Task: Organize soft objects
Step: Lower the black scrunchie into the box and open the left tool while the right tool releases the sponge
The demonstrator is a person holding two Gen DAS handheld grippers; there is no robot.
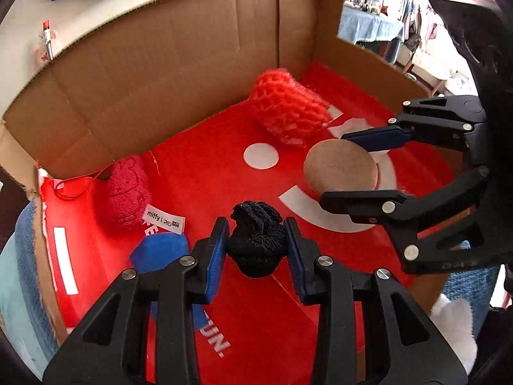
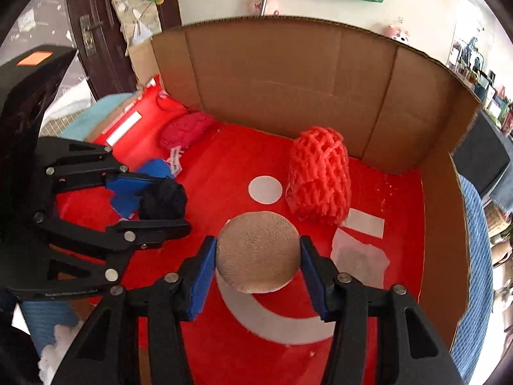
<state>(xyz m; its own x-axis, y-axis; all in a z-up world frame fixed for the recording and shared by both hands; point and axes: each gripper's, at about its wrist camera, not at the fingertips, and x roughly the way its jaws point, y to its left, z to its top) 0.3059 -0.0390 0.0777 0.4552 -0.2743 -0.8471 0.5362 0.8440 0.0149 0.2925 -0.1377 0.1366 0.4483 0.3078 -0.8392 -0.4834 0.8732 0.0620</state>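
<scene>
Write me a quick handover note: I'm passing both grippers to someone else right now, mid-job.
Left gripper: shut on the black knit bundle, held over the red box floor.
Right gripper: shut on the tan round sponge, fingers on both sides.
Already in the cardboard box: orange foam net near the back wall, dark red knit pouch in the far-left corner, blue piece beside it.
Left: set down both held items, neither released yet.
</scene>
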